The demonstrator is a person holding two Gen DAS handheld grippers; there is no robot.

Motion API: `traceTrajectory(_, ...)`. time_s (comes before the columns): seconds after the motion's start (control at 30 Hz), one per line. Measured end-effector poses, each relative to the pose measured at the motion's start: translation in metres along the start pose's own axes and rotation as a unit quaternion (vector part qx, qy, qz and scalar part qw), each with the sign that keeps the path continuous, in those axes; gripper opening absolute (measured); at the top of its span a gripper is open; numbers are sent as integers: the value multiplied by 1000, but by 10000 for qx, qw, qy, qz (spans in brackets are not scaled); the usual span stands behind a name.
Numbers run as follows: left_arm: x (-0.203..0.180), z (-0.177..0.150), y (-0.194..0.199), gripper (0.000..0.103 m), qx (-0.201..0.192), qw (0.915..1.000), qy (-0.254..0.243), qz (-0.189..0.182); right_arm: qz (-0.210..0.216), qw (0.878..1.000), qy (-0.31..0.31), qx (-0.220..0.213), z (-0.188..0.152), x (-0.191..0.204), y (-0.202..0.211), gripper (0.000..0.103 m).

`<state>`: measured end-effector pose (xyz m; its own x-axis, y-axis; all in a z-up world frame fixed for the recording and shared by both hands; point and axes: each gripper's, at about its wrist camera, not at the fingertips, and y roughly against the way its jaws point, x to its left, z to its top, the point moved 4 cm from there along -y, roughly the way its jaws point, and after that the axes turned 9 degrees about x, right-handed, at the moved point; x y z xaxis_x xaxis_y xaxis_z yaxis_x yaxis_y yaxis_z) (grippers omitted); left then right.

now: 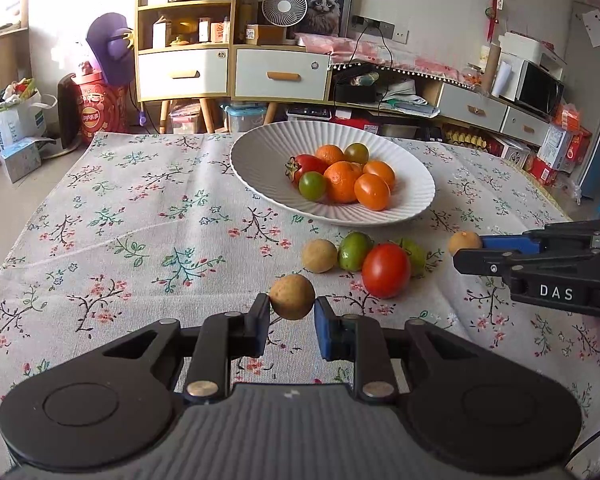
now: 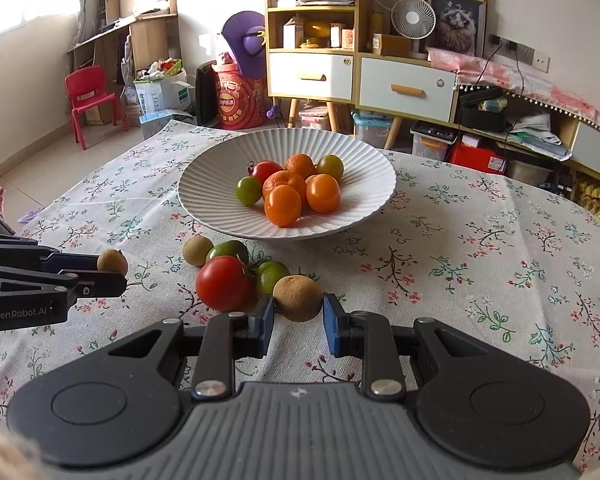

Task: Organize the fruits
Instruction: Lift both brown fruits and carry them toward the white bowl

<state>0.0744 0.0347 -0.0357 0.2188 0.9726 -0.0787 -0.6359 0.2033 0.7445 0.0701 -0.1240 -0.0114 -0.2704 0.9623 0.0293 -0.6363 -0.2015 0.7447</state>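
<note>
My left gripper (image 1: 292, 302) is shut on a tan longan (image 1: 292, 296), held low over the floral cloth in front of the loose fruit. My right gripper (image 2: 298, 305) is shut on another longan (image 2: 298, 297); in the left wrist view it reaches in from the right edge as the right gripper (image 1: 469, 249). The left gripper (image 2: 110, 270) shows at the left edge of the right wrist view. A white ribbed plate (image 1: 260, 152) holds oranges and red and green tomatoes. On the cloth before it lie a longan (image 1: 319, 255), a red tomato (image 1: 386, 270) and two green fruits (image 1: 354, 251).
The table wears a floral tablecloth (image 1: 140, 220), whose far edge runs just behind the plate. Past it stand a shelf with drawers (image 1: 228, 68), fans, boxes and a red child's chair (image 2: 90, 100) on the floor.
</note>
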Motion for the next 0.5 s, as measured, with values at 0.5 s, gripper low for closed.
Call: traceTrajectory(0.5,-18,44,-3,17,-394,9990,-138,-130,-5,9992,-153,-368,24,-15,2,24)
